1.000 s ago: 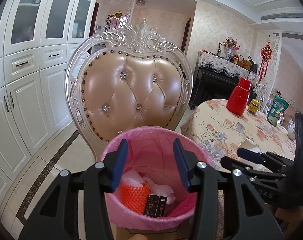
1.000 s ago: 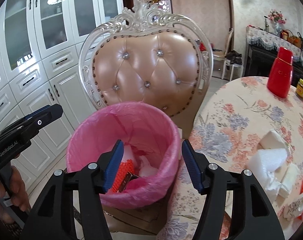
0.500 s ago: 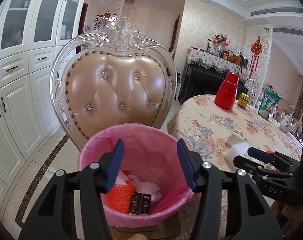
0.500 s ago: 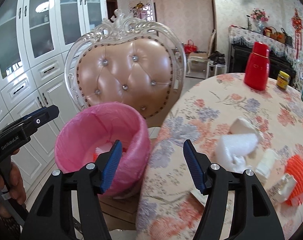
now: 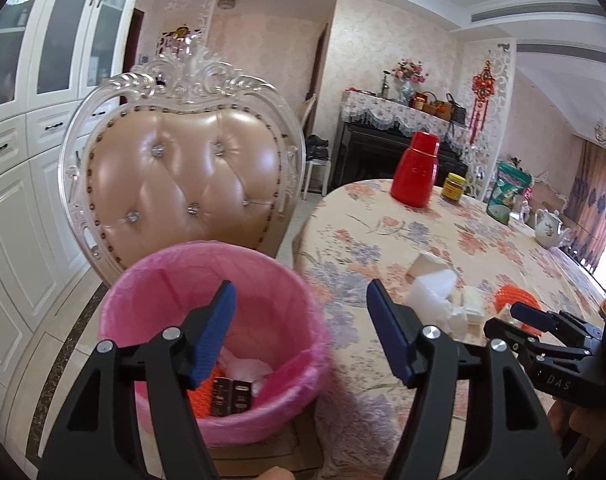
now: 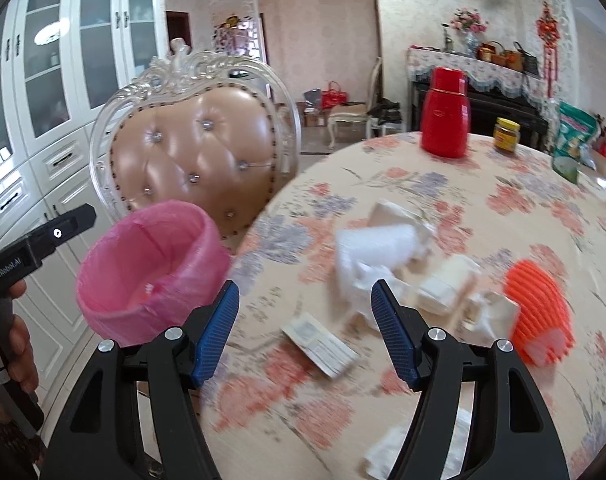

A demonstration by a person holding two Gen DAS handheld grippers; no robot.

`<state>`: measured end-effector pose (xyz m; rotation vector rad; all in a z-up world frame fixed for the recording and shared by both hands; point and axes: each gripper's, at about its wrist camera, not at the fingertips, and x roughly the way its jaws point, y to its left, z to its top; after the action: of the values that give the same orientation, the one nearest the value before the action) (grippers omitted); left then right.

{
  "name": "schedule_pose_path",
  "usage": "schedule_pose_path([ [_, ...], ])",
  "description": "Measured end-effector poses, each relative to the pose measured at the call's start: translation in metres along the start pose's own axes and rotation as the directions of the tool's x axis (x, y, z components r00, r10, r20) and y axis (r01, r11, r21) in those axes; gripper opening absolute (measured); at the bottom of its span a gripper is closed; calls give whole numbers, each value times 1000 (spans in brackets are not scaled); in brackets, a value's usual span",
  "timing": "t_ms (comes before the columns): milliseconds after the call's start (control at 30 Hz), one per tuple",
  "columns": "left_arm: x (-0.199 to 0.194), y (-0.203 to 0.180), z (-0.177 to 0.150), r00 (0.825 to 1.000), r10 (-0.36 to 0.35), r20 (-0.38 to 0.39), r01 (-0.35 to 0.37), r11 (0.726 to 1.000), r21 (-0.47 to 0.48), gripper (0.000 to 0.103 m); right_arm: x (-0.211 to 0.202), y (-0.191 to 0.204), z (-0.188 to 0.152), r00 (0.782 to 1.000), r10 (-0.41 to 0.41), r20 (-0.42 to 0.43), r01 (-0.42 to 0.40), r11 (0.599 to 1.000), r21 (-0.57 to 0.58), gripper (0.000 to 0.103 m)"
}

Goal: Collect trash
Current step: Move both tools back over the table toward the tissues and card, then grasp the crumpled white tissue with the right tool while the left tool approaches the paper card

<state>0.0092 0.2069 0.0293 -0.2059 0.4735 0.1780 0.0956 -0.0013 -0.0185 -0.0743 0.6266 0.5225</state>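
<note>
A pink-lined bin (image 5: pixel 163 280) stands beside the floral table (image 5: pixel 383 232). An orange net (image 5: pixel 201 396), a dark box (image 5: pixel 231 396) and white scraps lie inside it. My left gripper (image 5: pixel 303 332) hangs over the bin's right rim, jaws opening and empty. My right gripper (image 6: pixel 305 332) is above the table edge, also opening with nothing between its pads. In front of it lie a flat paper packet (image 6: pixel 319 344), white foam (image 6: pixel 379 248), a small white box (image 6: pixel 447 284) and an orange net (image 6: pixel 537 308). The bin (image 6: pixel 151 276) sits to its left.
A tufted chair (image 5: pixel 183 184) stands behind the bin, with white cabinets (image 5: pixel 7 208) along the left wall. On the far side of the table are a red flask (image 5: pixel 417 176), a jar (image 5: pixel 455 188), a green bag (image 5: pixel 509 192) and a teapot (image 5: pixel 549 230). A hand (image 6: pixel 19 340) holds the left gripper.
Both grippers have swung right, away from above the bin toward the table. Their jaws stand wider apart than before. The table trash has come into the right wrist view.
</note>
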Motion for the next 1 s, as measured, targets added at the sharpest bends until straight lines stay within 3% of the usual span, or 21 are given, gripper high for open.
schedule_pose_path([
  [533, 10, -56, -9, 996, -84, -21, 85, 995, 49, 70, -22, -57, -46, 993, -104, -55, 108, 991, 77, 75],
  [1000, 23, -77, -19, 992, -114, -55, 117, 991, 69, 75, -7, -74, -74, 973, -132, -187, 148, 986, 75, 77],
])
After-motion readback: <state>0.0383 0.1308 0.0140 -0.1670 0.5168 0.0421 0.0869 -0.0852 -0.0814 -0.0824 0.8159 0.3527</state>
